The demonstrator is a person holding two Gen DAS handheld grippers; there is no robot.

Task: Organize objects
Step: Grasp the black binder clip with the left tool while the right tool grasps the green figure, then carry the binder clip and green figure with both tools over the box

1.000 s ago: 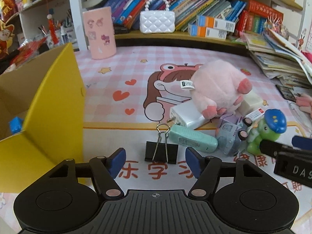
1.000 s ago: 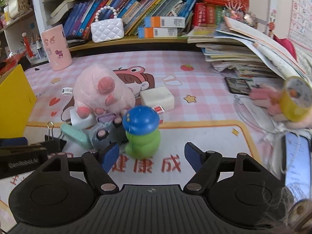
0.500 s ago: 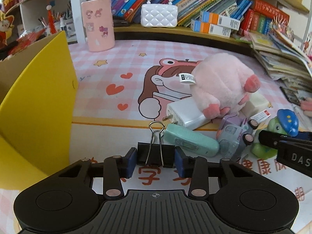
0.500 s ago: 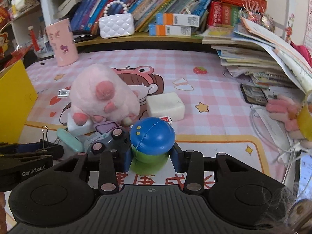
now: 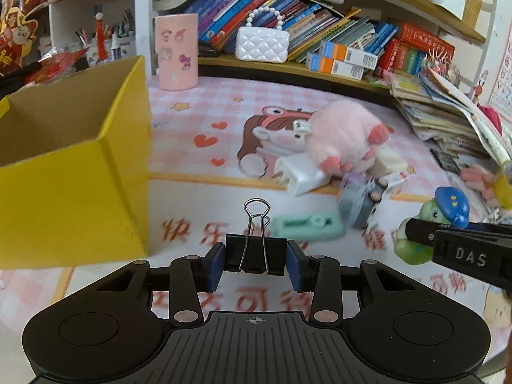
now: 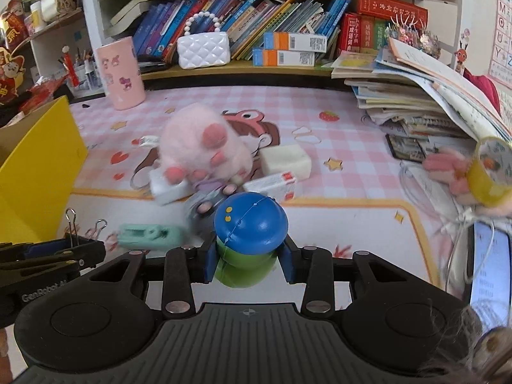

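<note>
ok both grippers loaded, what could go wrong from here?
1. The left gripper pinches the binder clip only at its narrow ends; it could twist free.
2. The right gripper holds the green toy below its wide blue cap; top-heavy, it may tilt.
3. Both grippers are close together; they could collide heading for the yellow box.

1. The pile beside the plush [image 5: 344, 139] is smearing with motion blur: the mint case [image 5: 305, 225], the grey toy [image 5: 360, 200] and the white adapter [image 5: 299, 172] are losing their edges.
2. The plush is covering part of the adapter and the sponge [image 6: 285, 161].
3. The mat's [image 5: 198, 188] red print is blurring past reading.
4. The box [image 5: 73, 192] is running off the left edge, its floor hiding behind its wall.
5. The toy's [image 6: 246, 243] lower body is hiding behind the right gripper [image 6: 247, 260].
6. The tape roll [image 6: 491, 171] is blurring at the right.
</note>
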